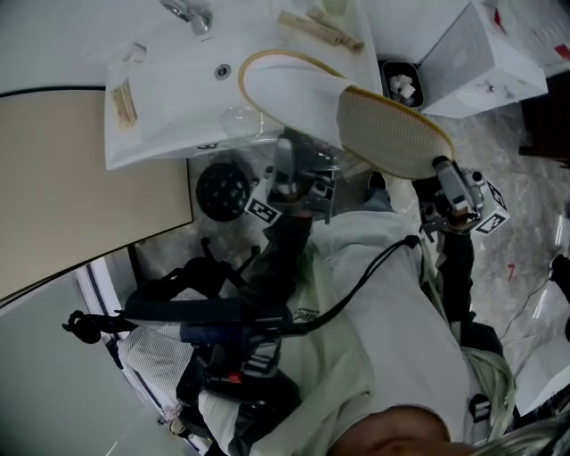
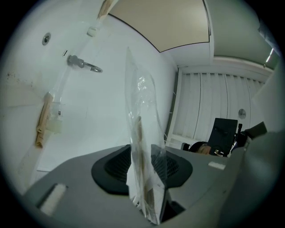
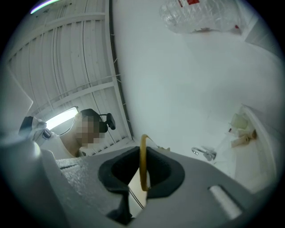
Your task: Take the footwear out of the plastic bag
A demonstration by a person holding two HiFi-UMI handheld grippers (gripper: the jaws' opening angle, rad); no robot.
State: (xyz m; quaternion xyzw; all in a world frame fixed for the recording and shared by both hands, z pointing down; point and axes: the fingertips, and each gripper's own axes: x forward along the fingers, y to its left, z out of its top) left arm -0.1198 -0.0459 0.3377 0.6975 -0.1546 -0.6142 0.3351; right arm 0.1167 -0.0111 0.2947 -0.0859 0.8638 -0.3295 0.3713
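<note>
A white slipper [image 1: 298, 93] with yellow trim and a woven tan sole [image 1: 392, 134] hangs over the sink's front edge. My right gripper [image 1: 438, 171] is shut on its sole end. In the right gripper view the yellow trim [image 3: 143, 153] stands edge-on, pinched between the pads of that gripper [image 3: 143, 180]. A clear plastic bag [image 1: 242, 120] lies crumpled at the sink's edge by my left gripper [image 1: 303, 165]. In the left gripper view the bag [image 2: 142, 116] stands upright between the jaws of that gripper [image 2: 144, 180], which are slightly apart and do not press it.
A white sink [image 1: 169, 85] with a faucet [image 1: 189, 12] and a drain [image 1: 223, 70] fills the top left. Wrapped tan toiletries [image 1: 322, 31] lie on its rim. A small bin [image 1: 405, 86] and a white box [image 1: 481, 62] stand to the right. A black round object [image 1: 223, 190] sits below the sink.
</note>
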